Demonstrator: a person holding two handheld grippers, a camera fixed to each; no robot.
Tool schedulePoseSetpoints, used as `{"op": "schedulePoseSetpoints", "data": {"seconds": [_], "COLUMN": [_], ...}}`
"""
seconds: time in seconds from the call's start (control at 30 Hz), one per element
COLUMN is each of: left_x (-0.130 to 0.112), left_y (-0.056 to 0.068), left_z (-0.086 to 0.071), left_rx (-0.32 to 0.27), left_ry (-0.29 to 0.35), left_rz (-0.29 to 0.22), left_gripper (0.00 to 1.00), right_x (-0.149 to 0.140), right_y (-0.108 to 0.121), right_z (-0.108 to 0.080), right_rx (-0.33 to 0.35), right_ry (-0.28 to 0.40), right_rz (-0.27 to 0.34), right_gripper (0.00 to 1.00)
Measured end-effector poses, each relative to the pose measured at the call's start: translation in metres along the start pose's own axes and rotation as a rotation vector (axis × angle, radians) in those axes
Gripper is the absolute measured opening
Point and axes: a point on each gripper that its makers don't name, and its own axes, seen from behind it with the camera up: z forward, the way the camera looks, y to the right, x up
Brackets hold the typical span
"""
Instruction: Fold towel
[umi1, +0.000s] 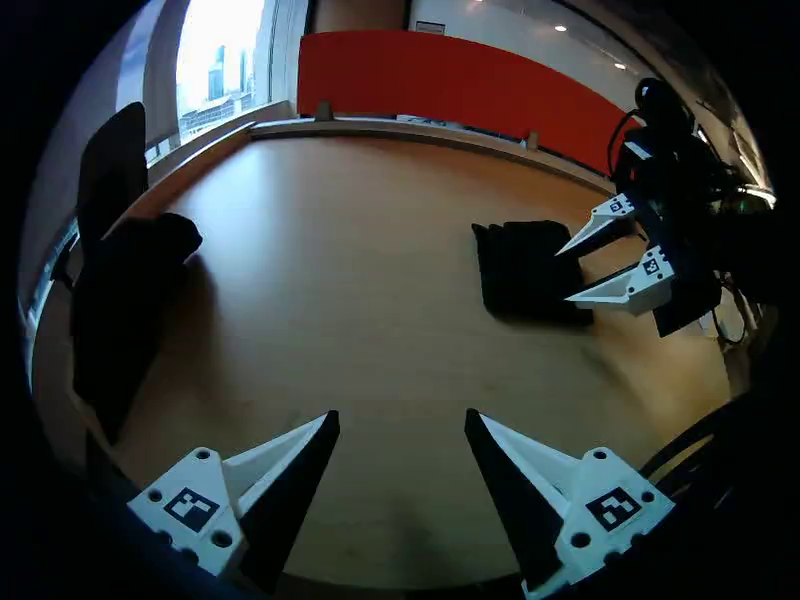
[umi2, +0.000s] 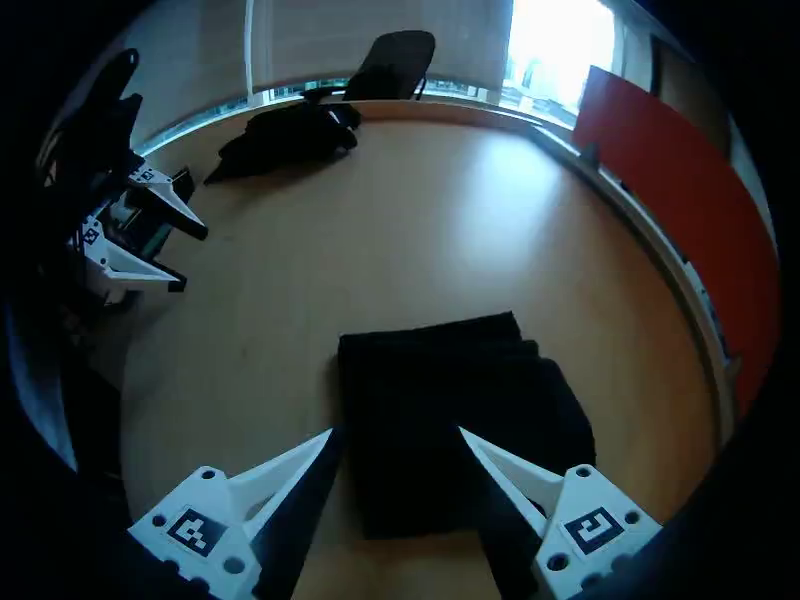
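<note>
A black towel (umi2: 460, 420) lies folded into a thick rectangle on the wooden table (umi2: 420, 230). My right gripper (umi2: 398, 432) hovers open over its near half, one finger on either side of the left part of the cloth. From the left gripper view the same towel (umi1: 525, 270) sits at the right, with the right gripper (umi1: 566, 275) pointing at its right edge, fingers apart. My left gripper (umi1: 401, 415) is open over bare wood, well away from the towel. It shows as the left gripper (umi2: 193, 260) at the table's left edge in the right gripper view.
A second dark cloth heap (umi1: 130, 270) rests at the table's far side beside an office chair (umi2: 395, 60). A red partition (umi1: 450, 80) runs along the table's back edge. Bare wood (umi1: 350, 280) spreads between the towel and the heap.
</note>
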Motion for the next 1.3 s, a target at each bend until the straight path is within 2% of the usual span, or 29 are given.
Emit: {"op": "schedulePoseSetpoints", "data": {"seconds": [0.5,1.03,1.3], "left_x": [0.002,0.000,0.001], "left_y": [0.003,0.004,0.004], "left_z": [0.000,0.001,0.001], "left_rx": [-0.010,-0.011,-0.014], "left_ry": [0.001,-0.001,-0.001], "left_rz": [0.016,0.021,0.026], "left_gripper": [0.93,0.93,0.93], "right_x": [-0.035,-0.064,-0.075], "right_y": [-0.003,-0.012,-0.016], "right_z": [-0.022,-0.024,-0.022], "right_rx": [-0.053,-0.092,-0.110], "right_ry": [-0.016,-0.043,-0.053], "right_rz": [0.076,0.170,0.213], "right_gripper": [0.78,0.78,0.72]}}
